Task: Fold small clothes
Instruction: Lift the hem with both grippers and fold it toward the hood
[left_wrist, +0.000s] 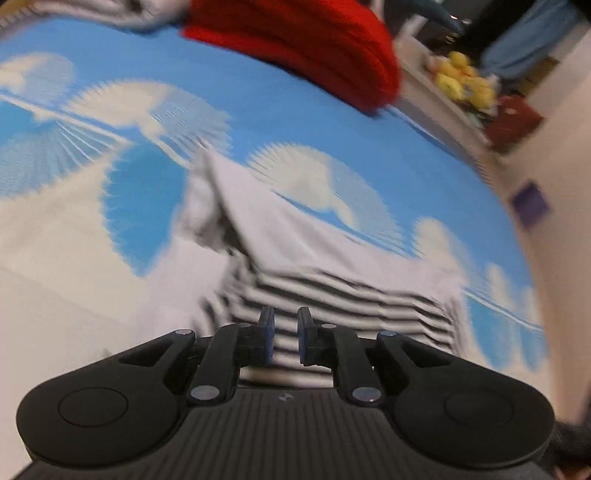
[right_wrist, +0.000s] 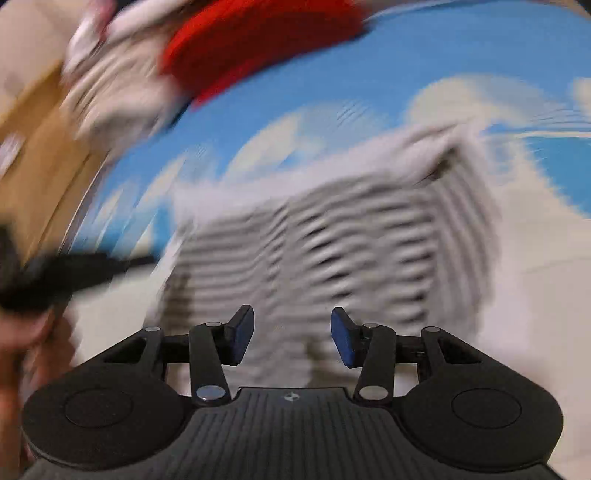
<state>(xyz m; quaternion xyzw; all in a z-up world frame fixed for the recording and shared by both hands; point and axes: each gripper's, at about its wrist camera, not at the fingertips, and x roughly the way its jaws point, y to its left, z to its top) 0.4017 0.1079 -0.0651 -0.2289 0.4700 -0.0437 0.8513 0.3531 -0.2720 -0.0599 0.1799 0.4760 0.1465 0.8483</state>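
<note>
Blue fabric printed with white fan-shaped clouds (left_wrist: 332, 122) covers the work surface, with a folded red knit garment (left_wrist: 306, 48) lying at its far edge and a cluster of yellow soft toys (left_wrist: 463, 79) on a shelf beyond; both views are smeared by motion, so fine detail is lost. Going from the left, the left gripper (left_wrist: 285, 338) hangs low over the near hem of the small black-and-white striped top with plain white sleeves (left_wrist: 317, 291), its blue pads a narrow gap apart with no cloth visibly between them. To do this step well, I would judge it should pinch one single layer at the hem corner before lifting, and both tools should travel together so the fold edge lands straight. The top lies fairly flat in the middle of the cloth, one white sleeve folded across its upper part, the collar side rumpled. Further right, the right gripper (right_wrist: 292, 339) has its fingers spread wide above the striped body (right_wrist: 332, 236), holding nothing.
</note>
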